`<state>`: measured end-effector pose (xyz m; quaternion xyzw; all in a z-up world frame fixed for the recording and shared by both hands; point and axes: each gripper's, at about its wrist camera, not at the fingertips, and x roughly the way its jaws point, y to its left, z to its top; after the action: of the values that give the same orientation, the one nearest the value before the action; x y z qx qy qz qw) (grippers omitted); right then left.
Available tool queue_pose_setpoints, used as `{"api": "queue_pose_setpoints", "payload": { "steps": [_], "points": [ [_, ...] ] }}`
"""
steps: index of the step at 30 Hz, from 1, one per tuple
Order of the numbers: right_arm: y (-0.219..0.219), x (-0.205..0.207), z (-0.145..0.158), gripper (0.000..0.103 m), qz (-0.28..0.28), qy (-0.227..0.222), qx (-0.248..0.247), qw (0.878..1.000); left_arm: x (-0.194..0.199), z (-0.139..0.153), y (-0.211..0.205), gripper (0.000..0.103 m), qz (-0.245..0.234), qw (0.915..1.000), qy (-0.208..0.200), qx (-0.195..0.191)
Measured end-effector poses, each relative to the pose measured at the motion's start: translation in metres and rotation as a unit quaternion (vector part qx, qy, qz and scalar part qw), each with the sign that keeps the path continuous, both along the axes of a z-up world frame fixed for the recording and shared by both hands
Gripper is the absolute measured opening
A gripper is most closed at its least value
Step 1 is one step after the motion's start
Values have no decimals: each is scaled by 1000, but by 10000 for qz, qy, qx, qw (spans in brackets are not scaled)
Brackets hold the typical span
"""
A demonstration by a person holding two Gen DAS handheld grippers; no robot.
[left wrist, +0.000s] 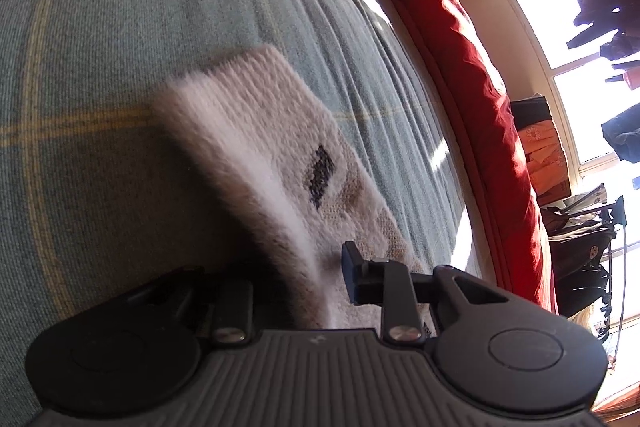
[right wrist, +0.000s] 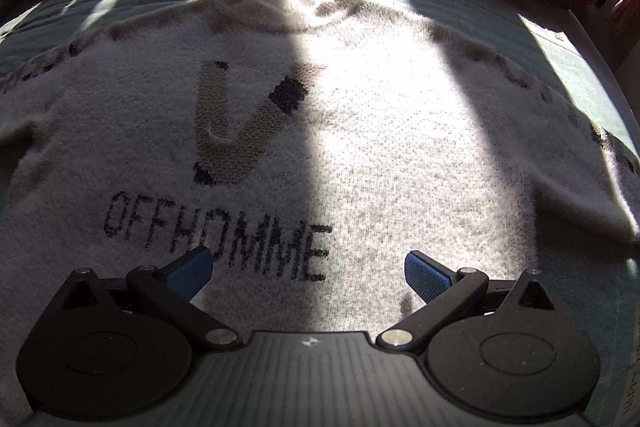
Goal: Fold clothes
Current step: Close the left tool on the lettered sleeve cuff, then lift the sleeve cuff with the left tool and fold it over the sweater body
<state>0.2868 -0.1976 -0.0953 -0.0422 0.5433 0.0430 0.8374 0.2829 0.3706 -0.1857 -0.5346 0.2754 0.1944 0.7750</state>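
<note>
While the right gripper (right wrist: 308, 273) hovers with its blue-padded fingers (right wrist: 426, 277) spread wide and empty over the white fuzzy sweater (right wrist: 380, 131) lying flat on the green bedspread (left wrist: 100, 47), the left gripper (left wrist: 304, 279) pinches the sweater's sleeve (left wrist: 256, 131), lifted above the bedspread, near the red quilt (left wrist: 468, 39).

sweater (right wrist: 360, 131): fuzzy off-white knit, spread flat and front up on the striped green bed cover, collar at the far end. tan and black "v" motif on the chest, black lettering "offhomme" beneath it. tan and dark marks along both shoulders. one sleeve (left wrist: 280, 163) is raised off the cover, cuff end outward.
</note>
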Motion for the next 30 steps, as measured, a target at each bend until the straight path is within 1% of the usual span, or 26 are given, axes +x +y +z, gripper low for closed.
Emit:
{"api": "queue_pose_setpoints", "payload": {
  "steps": [2, 3, 5, 7, 11, 14, 16, 17, 18, 19, 22, 25, 30],
  "points": [
    [0, 0, -13, 103, -24, 92, -43, 9999, 1, 0, 0, 26, -26, 10000, 15, 26],
    [0, -3, -16, 103, -20, 46, -55, 10000, 1, 0, 0, 26, -39, 10000, 23, 39],
    [-1, -10, -18, 103, -29, -121, -18, 9999, 1, 0, 1, 26, -34, 10000, 12, 21],
    [-4, -12, -20, 103, -114, -167, 68, 9998, 1, 0, 1, 26, -40, 10000, 11, 19],
    [-4, -13, -20, 103, -99, -198, 61, 9997, 3, 2, 0, 26, -70, 9999, 59, 92],
    [-6, -16, -19, 103, -81, -278, 99, 9995, 5, 6, -3, 23, -96, 9997, 149, 195],
    [-7, -18, -18, 103, -53, -312, 108, 9994, 9, 10, -6, 21, -186, 9986, 311, 374],
    [-7, -18, -17, 103, -46, -303, 103, 9995, 11, 13, -7, 20, -232, 9979, 393, 465],
    [-7, -19, -16, 103, -48, -277, 98, 9996, 14, 16, -9, 16, -286, 9967, 496, 582],
    [-7, -19, -14, 103, -61, -234, 92, 9997, 17, 19, -11, 15, -330, 9954, 583, 682],
    [-7, -23, -8, 103, -81, -134, 119, 9998, 22, 28, -17, 12, -366, 9925, 788, 864],
    [-11, -33, 2, 103, -112, -165, 275, 9994, 23, 38, -20, 9, -397, 9912, 829, 954],
    [-21, -51, 20, 103, -177, -306, 502, 9981, 25, 63, -29, 8, -539, 9884, 778, 1191]
  ]
}}
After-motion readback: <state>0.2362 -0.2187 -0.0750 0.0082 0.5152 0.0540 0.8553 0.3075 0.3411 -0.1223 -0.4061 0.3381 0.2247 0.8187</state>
